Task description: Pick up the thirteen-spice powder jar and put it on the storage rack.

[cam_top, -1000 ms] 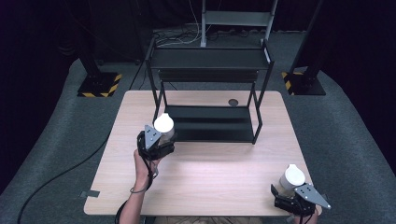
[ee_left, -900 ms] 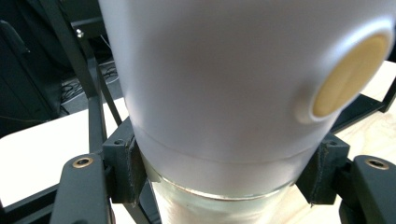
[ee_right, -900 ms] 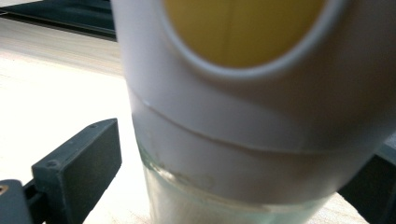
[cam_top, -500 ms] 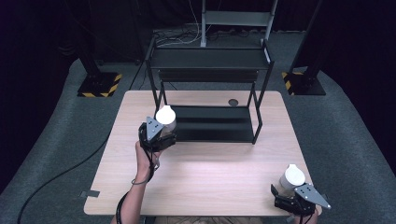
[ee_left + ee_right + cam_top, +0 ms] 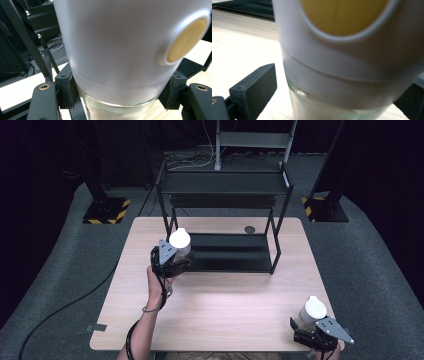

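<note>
A glass bottle with a white cap hangs above the table at the front left corner of a black two-tier rack. My left gripper is shut on it. In the left gripper view the pads press the glass just below the cap. A second white-capped bottle stands near the table's front right corner, between the jaws of my right gripper. In the right gripper view that bottle is very close, and the left pad stands clear of the glass.
The rack's lower shelf lies on the wooden table, behind a small round hole. Stands with yellow-black striped bases flank the table's far side. A cable crosses the floor at left.
My left gripper has risen and moved toward the rack with the bottle still in its grip. The right gripper and its bottle have kept still.
</note>
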Available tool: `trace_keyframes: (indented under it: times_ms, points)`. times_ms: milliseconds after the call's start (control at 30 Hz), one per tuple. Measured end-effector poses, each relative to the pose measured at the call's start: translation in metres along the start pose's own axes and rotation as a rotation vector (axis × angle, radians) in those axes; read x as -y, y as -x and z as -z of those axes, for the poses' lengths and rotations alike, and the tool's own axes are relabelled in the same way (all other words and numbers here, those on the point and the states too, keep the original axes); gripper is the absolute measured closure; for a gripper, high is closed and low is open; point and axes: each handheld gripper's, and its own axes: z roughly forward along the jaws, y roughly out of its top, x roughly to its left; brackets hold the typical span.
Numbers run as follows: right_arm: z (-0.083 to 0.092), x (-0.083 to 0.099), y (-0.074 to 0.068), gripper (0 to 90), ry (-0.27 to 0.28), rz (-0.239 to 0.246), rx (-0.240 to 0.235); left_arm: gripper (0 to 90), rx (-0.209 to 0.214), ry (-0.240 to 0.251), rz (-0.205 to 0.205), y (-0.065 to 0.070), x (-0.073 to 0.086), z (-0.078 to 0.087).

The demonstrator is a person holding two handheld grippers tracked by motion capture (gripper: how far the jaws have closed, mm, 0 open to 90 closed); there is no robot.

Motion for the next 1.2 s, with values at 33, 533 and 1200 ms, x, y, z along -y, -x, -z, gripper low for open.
trace_keyframes:
  times_ms: [33, 533, 1200]
  points:
    - [0.000, 0.000, 0.000, 0.8, 0.000, -0.001, -0.001, 30.2, 0.001, 0.001, 0.000, 0.000, -0.001, 0.000]
    - [0.000, -0.001, 0.000, 0.9, -0.003, 0.001, 0.000, 30.2, 0.007, 0.005, -0.017, -0.007, -0.015, -0.005]
    - [0.000, -0.001, 0.000, 0.8, -0.005, 0.003, -0.002, 30.2, 0.026, 0.004, -0.028, -0.021, -0.041, -0.014]
